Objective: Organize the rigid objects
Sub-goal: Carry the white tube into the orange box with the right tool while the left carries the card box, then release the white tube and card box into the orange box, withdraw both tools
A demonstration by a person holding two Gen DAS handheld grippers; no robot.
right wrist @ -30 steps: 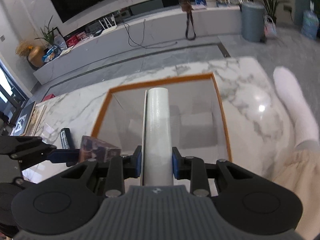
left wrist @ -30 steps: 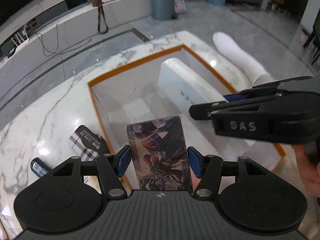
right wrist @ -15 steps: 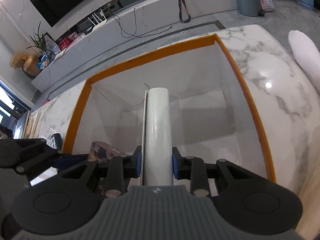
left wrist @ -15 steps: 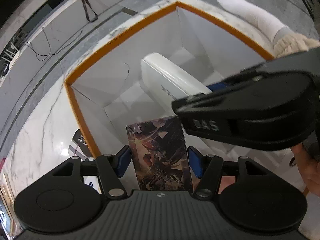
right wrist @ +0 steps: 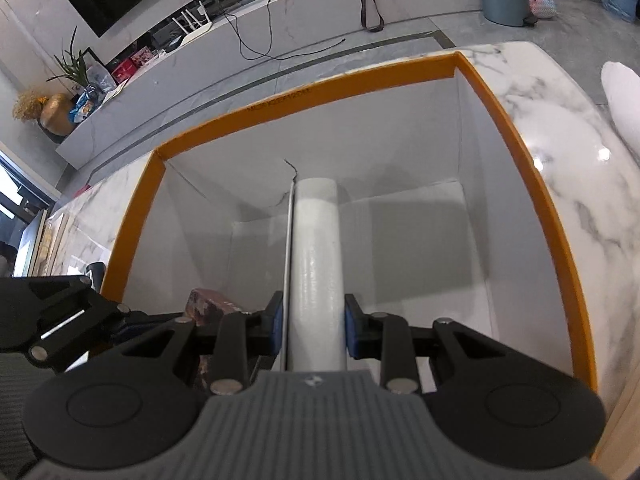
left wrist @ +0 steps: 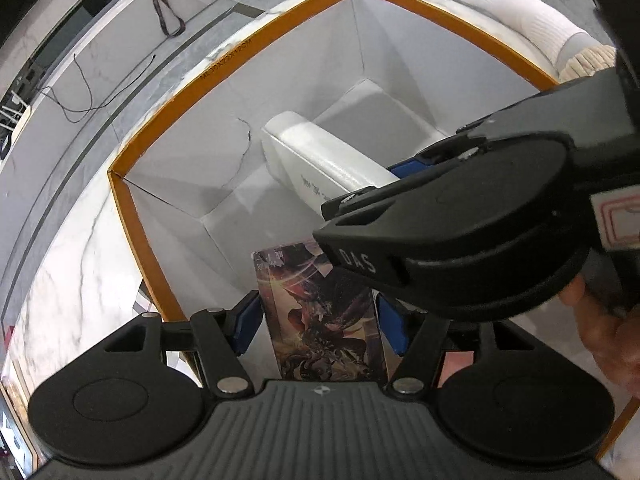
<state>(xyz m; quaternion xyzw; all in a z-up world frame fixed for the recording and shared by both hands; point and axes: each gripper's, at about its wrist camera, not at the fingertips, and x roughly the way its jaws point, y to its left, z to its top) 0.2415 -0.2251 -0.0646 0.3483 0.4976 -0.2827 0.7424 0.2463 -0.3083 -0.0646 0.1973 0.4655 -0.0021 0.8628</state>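
My left gripper (left wrist: 318, 320) is shut on a card box with dark printed art (left wrist: 320, 312) and holds it over the near left corner of an open white box with an orange rim (left wrist: 132, 224). My right gripper (right wrist: 314, 326) is shut on a long white box (right wrist: 316, 256) and holds it inside the orange-rimmed box (right wrist: 532, 204), pointing toward its far wall. The right gripper crosses the left wrist view (left wrist: 460, 236), above the card box. The card box shows at the lower left of the right wrist view (right wrist: 208, 306).
The box stands on a white marble table (right wrist: 568, 128). A dark cylinder (right wrist: 94, 272) lies on the table left of the box. A person's leg in a white sock (left wrist: 516, 12) is beyond the table's right side.
Both grippers have moved forward and down toward the box with their loads. The white box now sits lower between the box walls, and the card box is over the box's near corner.
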